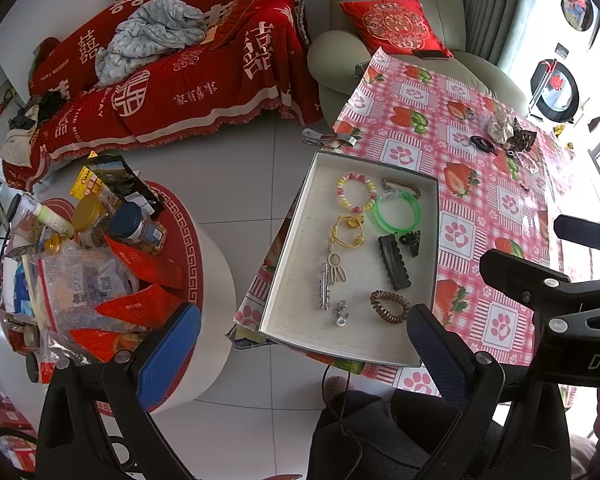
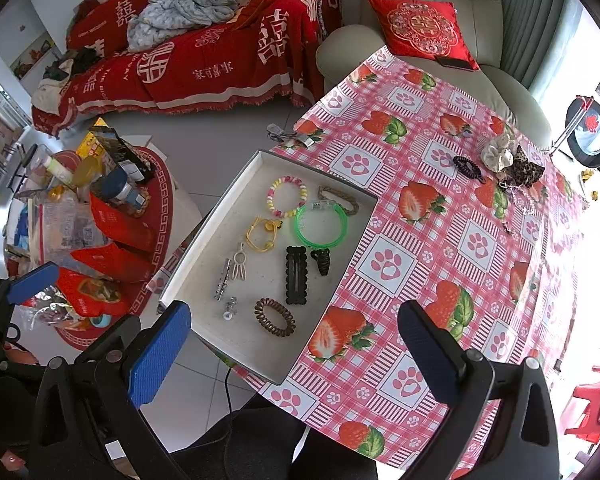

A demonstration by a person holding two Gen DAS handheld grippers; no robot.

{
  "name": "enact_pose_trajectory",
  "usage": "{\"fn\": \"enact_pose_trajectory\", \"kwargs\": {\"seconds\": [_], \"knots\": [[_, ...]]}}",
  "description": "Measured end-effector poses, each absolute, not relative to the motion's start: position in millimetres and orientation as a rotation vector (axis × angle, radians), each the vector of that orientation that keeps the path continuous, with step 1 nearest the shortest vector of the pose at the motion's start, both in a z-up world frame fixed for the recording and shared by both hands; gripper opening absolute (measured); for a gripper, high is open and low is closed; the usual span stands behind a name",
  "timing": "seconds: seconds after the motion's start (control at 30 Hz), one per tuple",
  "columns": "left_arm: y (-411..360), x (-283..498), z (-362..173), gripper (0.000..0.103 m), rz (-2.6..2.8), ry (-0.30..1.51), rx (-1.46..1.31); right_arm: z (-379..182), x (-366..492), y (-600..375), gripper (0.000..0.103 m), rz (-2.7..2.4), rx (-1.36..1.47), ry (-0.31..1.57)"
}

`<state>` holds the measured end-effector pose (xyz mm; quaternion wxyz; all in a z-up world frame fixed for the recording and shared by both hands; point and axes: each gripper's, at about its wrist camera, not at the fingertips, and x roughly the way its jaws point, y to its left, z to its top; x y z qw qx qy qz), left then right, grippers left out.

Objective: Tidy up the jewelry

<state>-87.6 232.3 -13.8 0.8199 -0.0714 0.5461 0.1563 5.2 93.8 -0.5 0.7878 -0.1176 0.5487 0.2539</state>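
Observation:
A shallow white tray [image 1: 300,280] [image 2: 204,276] lies at the table's near left corner. In it lie a pastel bead bracelet [image 1: 356,193] [image 2: 287,197], a green bangle [image 1: 398,212] [image 2: 321,226], a black hair clip [image 1: 394,262] [image 2: 296,275], a brown coil hair tie [image 1: 389,306] [image 2: 275,317] and several other small pieces. More accessories, a black coil tie [image 2: 467,166] and scrunchies [image 2: 512,162], lie loose at the table's far right. My left gripper [image 1: 304,356] is open and empty, held above the tray's near edge. My right gripper [image 2: 292,356] is open and empty, beside it.
The table carries a pink strawberry-print cloth [image 2: 440,240]. A round white side table [image 1: 204,280] piled with jars and red packets stands to the left. A red-covered sofa [image 1: 172,80] and a green armchair [image 2: 420,40] stand behind. A red plastic stool [image 2: 592,404] is at the right.

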Motion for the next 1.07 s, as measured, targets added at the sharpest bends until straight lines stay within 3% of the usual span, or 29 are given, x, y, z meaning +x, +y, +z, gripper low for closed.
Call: {"fn": "enact_pose_trajectory", "kwargs": {"seconds": [1.07], "knots": [[242,-87,-16,0.103,0.349,1.167,-0.140,-1,2,99,0.103,0.556,-0.252,1.190]]}}
